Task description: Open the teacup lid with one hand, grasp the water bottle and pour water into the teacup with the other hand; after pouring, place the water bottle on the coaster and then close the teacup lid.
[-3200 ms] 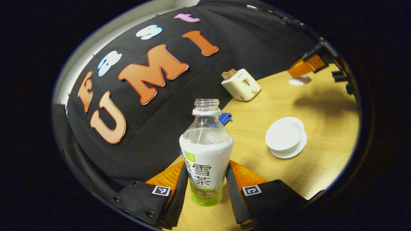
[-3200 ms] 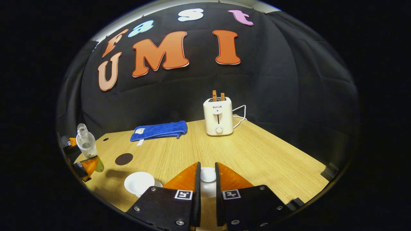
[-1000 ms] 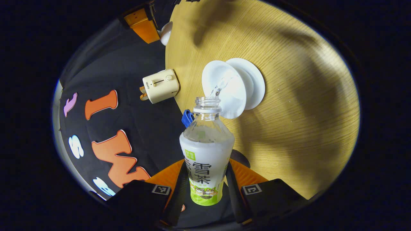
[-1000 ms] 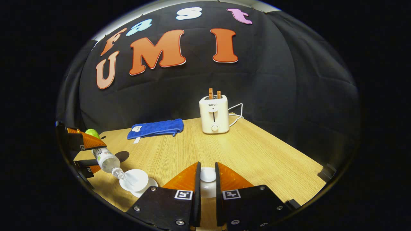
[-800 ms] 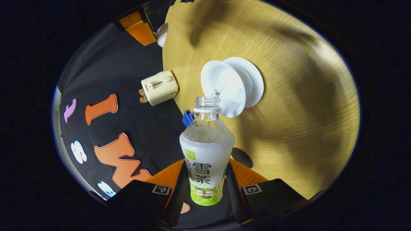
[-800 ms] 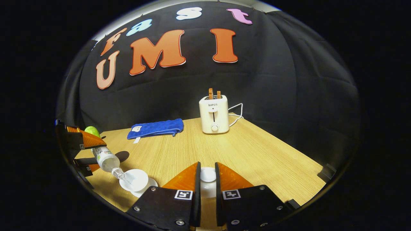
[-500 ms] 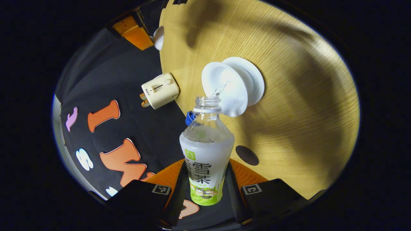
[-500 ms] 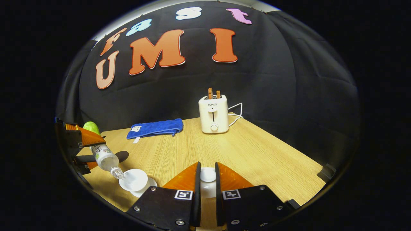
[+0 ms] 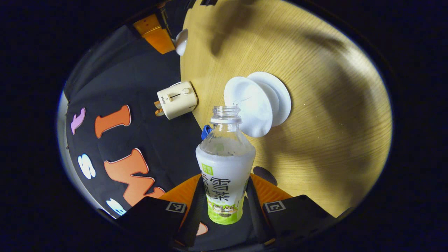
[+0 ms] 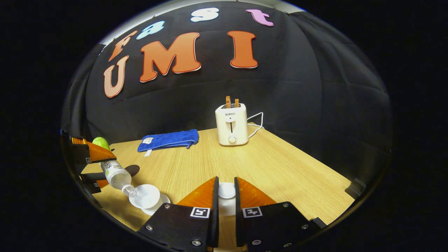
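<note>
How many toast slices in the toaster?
2: both stand side by side in the slots atop the toaster, at the table's far edge by the black cloth.

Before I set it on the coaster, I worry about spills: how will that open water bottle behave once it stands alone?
The water bottle has no cap, so any knock would likely spill. It looks tall and narrow, probably tippy. Its clear plastic seems thin, so the left tongs squeezing harder might push water out. The small dark coaster leaves little margin.
</note>
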